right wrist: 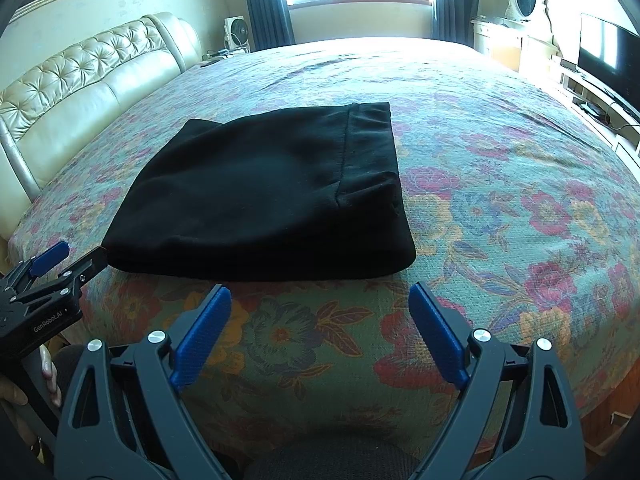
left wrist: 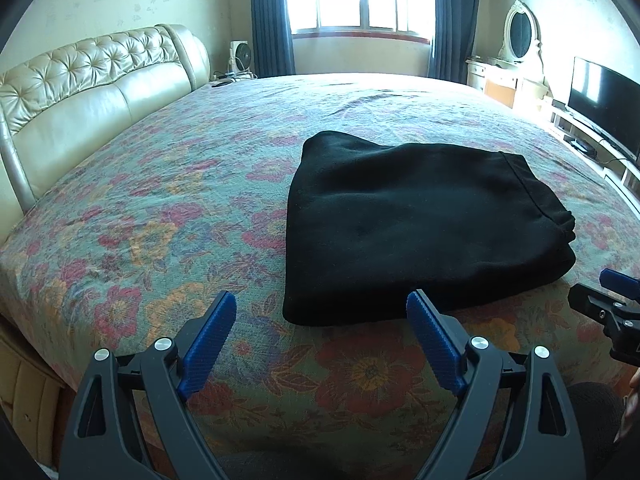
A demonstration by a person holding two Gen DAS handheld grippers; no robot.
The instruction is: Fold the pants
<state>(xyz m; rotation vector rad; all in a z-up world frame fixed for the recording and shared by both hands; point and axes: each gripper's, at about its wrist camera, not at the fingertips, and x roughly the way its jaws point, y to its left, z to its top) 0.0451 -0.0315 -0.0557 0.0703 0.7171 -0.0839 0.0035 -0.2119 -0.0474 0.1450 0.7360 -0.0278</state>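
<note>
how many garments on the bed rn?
1. A single folded pair of black pants lies on the floral bedspread near the bed's near edge, just beyond both open grippers. Layers are stacked, so anything tucked inside wouldn't show.

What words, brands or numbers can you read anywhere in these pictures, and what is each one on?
"GenRobot.AI": on the black body of the left gripper, seen in the right wrist view.
Nothing else can be read: the pants, the bedspread and the TV show no text.
</note>
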